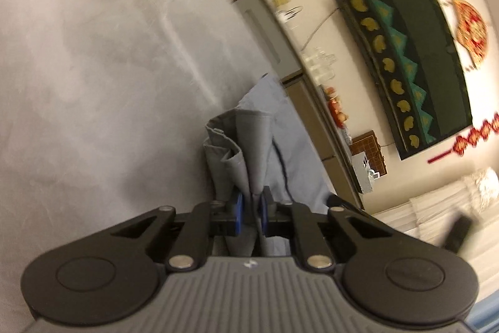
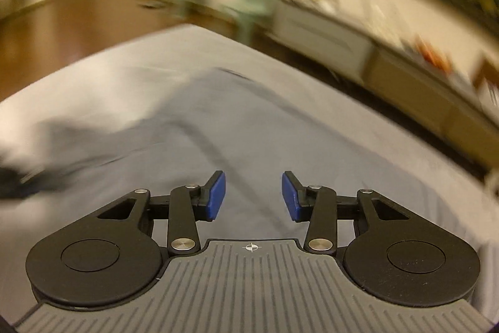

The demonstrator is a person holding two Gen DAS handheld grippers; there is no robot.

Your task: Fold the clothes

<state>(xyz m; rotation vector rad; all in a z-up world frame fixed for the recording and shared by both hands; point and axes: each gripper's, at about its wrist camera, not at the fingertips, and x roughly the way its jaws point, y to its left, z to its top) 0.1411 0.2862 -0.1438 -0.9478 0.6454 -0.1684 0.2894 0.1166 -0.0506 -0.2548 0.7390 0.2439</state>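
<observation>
Wrist views low over shared bed (image 1: 93, 67)

No readable text, brand or number anywhere. My left gripper's grey housing (image 1: 249, 286) carries only a small white mark, no letters. My right gripper's housing (image 2: 251, 276) has a white crosshair symbol. The red and gold wall hangings (image 1: 471, 31) and the dark framed picture (image 1: 405, 58) are too blurred for me to read any characters.

Garment (image 1: 249, 139) lies on bed (image 1: 93, 83) (near edge).
</observation>
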